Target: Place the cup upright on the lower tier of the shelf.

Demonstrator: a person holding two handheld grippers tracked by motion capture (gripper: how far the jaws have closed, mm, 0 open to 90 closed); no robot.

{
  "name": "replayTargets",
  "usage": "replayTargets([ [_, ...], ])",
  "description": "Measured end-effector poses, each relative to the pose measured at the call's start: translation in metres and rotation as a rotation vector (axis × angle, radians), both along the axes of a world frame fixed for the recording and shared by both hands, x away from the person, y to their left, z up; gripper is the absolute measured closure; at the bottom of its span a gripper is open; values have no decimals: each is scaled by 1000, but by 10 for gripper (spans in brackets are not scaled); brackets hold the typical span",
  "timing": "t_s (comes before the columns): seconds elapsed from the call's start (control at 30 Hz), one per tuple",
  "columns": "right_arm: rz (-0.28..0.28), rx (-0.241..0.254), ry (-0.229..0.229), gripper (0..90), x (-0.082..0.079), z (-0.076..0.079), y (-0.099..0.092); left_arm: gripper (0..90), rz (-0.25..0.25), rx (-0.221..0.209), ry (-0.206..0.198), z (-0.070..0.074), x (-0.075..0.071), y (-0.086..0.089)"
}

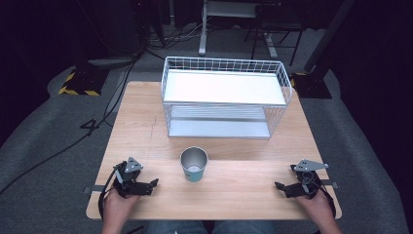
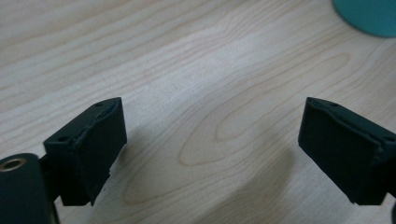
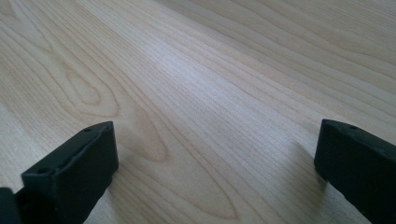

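Teal metal cup [image 1: 194, 165]: upright, tabletop [image 1: 229, 187] centre, before white wire rack [image 1: 225, 97]. My left claw [image 1: 152, 184]: spread, empty. My right claw [image 1: 279, 186]: spread, empty, well apart from cup.

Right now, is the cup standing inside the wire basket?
No, the cup stands upright on the table, in front of the wire basket.

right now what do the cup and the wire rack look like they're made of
Cup: teal outside with a grey, dully shiny inside, so probably metal with a coloured coat, though coated plastic is possible. Rack: thin white wire grid walls, likely painted metal, with smooth pale flat shelves.
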State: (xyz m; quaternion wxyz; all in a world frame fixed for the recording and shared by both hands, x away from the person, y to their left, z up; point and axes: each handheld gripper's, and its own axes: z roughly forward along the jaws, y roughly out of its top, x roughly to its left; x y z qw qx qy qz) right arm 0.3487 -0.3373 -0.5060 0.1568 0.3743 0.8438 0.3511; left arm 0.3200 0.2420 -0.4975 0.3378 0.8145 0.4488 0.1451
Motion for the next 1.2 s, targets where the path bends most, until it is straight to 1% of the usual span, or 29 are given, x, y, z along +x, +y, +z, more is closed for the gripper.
replayTargets([
  [0.03, 0, -2, 0, 0, 0, 0, 0, 83, -4, -12, -14, 3, 0, 2],
  [0.07, 0, -2, 0, 0, 0, 0, 0, 72, -4, -12, -14, 3, 0, 2],
  [0.1, 0, -2, 0, 0, 0, 0, 0, 72, -6, -26, -19, 7, -1, 3],
  [0.13, 0, 0, 0, 0, 0, 0, 0, 62, -3, -28, -34, 10, -2, 4],
  [0.17, 0, -1, 1, 0, 0, 0, 0, 32, -9, -19, -47, 13, -3, 4],
  [0.2, 0, -1, 1, 0, 0, 0, 0, 4, 0, -26, -63, 16, -5, 3],
  [0.23, 0, -1, 1, 0, 0, 0, 0, 2, 0, -26, -63, 16, -5, 3],
  [0.27, -1, -1, 1, 0, 0, 0, 0, 2, -17, -35, -75, 19, -5, 3],
  [0.3, -1, -1, 1, 0, 0, 0, 0, 2, -27, -42, -76, 20, -5, 3],
  [0.33, -1, 0, 0, 0, 0, 0, 0, 2, -41, -45, -89, 21, -6, 1],
  [0.37, -2, 1, 0, 0, 0, 0, 0, 2, -46, -57, -99, 23, -7, -1],
  [0.4, -2, -1, 0, 0, 0, 0, 0, 2, -70, -69, -127, 25, -9, -4],
  [0.43, -2, -1, 0, 0, 0, 0, 0, 2, -70, -69, -127, 25, -9, -4],
  [0.47, -2, 1, 0, 0, 0, 0, 0, 2, -98, -90, -169, 27, -11, -7],
  [0.5, -2, 1, 0, 0, 0, 0, 0, 2, -98, -90, -169, 27, -11, -7],
  [0.53, -2, 1, 0, 0, 0, 0, 0, 2, -121, -103, -199, 28, -13, -10],
  [0.57, -2, 0, 0, 0, 0, 0, 0, 2, -131, -117, -212, 28, -14, -12],
  [0.6, -2, 0, 0, 0, 0, 0, 0, 2, -144, -121, -225, 29, -14, -13],
  [0.63, -2, -1, 0, 0, 0, 0, 0, 2, -159, -142, -231, 30, -15, -14],
  [0.67, -2, 0, 0, 0, 0, 0, 0, 2, -186, -170, -241, 31, -16, -17],
  [0.7, -2, 0, 0, 0, 0, 0, 0, 2, -186, -170, -241, 31, -16, -17],
  [0.73, -2, 1, 0, 0, 0, 0, 0, 2, -198, -191, -251, 32, -16, -20],
  [0.77, -2, 0, 0, 0, 0, 0, 0, 2, -202, -224, -254, 32, -17, -23],
  [0.83, -2, -2, 0, 0, 0, 0, 0, 2, -204, -229, -262, 33, -17, -24],
  [0.9, -2, -2, 0, 0, 0, 0, 0, 2, -209, -273, -270, 33, -17, -27],
  [0.93, -2, -2, 0, 0, 0, 0, 0, 2, -218, -302, -288, 33, -17, -30],
  [0.97, -2, -2, 0, 0, 0, 0, 0, 2, -218, -302, -288, 33, -17, -30],
  [1.07, -3, -1, 0, 0, 0, 0, 0, 2, -215, -326, -308, 35, -17, -34],
  [1.2, -3, -1, -1, 0, 0, 0, 0, 3, -207, -336, -314, 35, -17, -38],
])
